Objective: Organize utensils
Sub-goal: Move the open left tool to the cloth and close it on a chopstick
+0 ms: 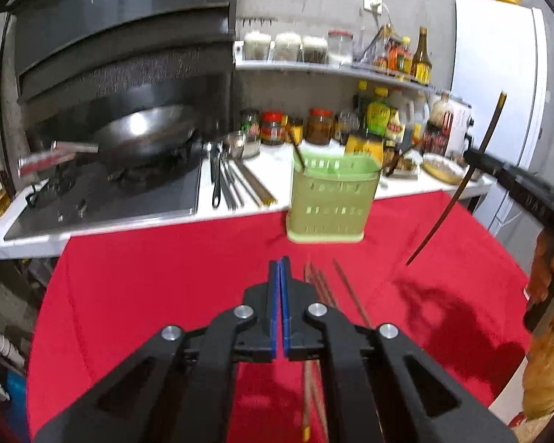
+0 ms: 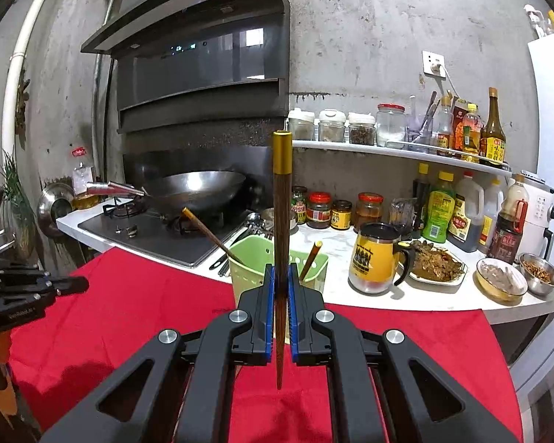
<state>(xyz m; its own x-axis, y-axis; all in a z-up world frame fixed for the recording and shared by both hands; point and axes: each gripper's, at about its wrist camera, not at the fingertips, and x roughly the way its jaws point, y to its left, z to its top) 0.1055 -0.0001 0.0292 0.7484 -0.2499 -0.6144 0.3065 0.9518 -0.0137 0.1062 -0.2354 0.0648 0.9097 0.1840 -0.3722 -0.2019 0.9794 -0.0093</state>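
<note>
My right gripper point(image 2: 281, 273) is shut on a dark wooden chopstick point(image 2: 281, 221) with a gold cap, held upright above the red cloth, just in front of the green utensil holder point(image 2: 251, 258). Two chopsticks stand in that holder. In the left wrist view the same chopstick point(image 1: 458, 192) hangs tilted at the right, held by the right gripper point(image 1: 476, 157). My left gripper point(image 1: 280, 264) is shut and empty, low over the red cloth point(image 1: 147, 288). Several chopsticks point(image 1: 321, 288) lie on the cloth just right of its fingers. The green holder point(image 1: 330, 199) stands ahead of it.
A white counter point(image 2: 406, 295) behind the cloth holds a yellow mug point(image 2: 375, 258), a plate of food point(image 2: 437, 264), bowls, jars and sauce bottles. A wok point(image 2: 194, 188) sits on the stove at the left. Metal utensils point(image 1: 229, 181) lie on the counter beside the stove.
</note>
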